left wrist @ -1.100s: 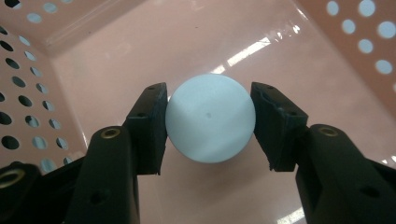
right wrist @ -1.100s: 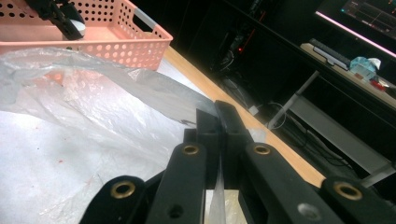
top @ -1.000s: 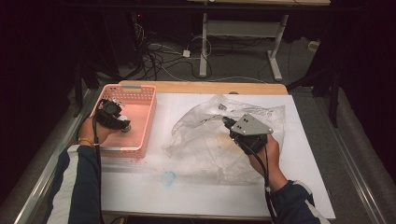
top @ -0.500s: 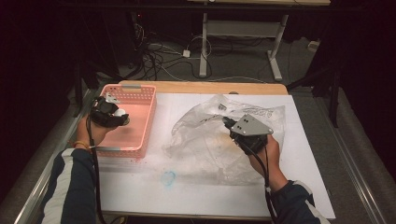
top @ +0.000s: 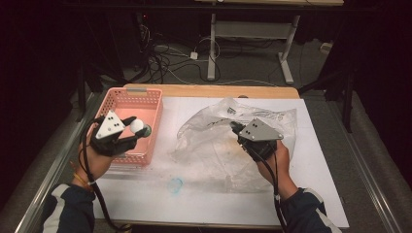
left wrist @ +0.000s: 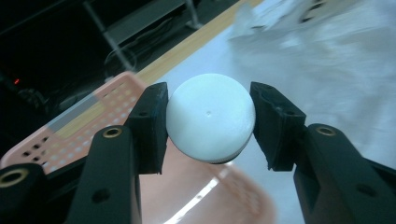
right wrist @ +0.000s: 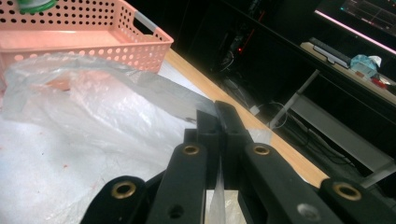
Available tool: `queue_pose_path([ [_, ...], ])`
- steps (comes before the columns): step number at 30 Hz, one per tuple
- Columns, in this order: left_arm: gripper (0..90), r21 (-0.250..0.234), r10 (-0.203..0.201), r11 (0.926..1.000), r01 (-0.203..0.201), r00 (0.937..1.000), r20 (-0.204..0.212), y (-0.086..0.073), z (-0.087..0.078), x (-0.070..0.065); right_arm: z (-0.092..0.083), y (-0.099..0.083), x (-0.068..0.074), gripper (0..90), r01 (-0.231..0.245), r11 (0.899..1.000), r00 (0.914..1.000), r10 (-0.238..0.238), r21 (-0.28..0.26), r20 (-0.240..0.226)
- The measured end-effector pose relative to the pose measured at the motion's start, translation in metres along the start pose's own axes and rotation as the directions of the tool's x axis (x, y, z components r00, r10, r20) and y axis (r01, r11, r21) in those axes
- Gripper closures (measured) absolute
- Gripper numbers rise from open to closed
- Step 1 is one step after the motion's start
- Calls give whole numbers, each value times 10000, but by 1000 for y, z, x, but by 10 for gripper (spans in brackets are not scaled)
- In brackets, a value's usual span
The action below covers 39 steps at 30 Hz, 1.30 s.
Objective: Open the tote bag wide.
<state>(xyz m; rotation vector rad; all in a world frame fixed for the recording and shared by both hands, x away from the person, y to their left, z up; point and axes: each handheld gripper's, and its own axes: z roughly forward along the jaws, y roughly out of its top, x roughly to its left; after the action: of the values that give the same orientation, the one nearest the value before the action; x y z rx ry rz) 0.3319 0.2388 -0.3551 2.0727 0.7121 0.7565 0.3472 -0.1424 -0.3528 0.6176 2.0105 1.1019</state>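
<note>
Gripping a white round-topped bottle (left wrist: 211,117) in my left tool (top: 137,132) above the pink basket (top: 127,97), my right tool (right wrist: 218,122) clamped on the clear plastic bag (top: 221,141), white surface (top: 194,204) beneath

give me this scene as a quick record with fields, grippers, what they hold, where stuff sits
left gripper: shut on white ball, held above the near right corner of the basket
right gripper: shut on the edge of the clear plastic bag, lifting it open
pink basket: at the table's left side, beside the bag
white sheet: covers the table, the bag lies on it
blue ring mark: on the sheet, in front of the bag
</note>
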Motion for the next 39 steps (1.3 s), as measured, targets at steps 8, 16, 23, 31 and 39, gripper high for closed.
queue_pose_path([
  [8, 485, -868, 903, 9930, -802, 9889, 1183, 9, -15, -63, -6, 8, -4, 900, 32, 9996, 9988, -17, -288, 489],
  [16, 485, -1406, 2247, 9703, -1967, 9484, 2238, 30, -2, -117, -3, 10, 1, 900, 30, 9994, 9988, -13, -350, 497],
  [23, 484, -832, 2373, 9713, -2230, 9338, 2678, 32, 43, -133, -2, 11, 6, 900, -50, 9991, 9996, 61, -411, 272],
  [31, 485, 100, 2345, 9697, -2441, 9415, 2421, 27, 99, -133, 1, 8, 10, 900, -177, 9989, 9998, 181, -429, 86],
  [39, 484, 473, 2307, 9672, -2498, 9406, 2489, 34, 149, -142, 1, 9, 10, 900, -243, 9982, 9997, 246, -547, 37],
])
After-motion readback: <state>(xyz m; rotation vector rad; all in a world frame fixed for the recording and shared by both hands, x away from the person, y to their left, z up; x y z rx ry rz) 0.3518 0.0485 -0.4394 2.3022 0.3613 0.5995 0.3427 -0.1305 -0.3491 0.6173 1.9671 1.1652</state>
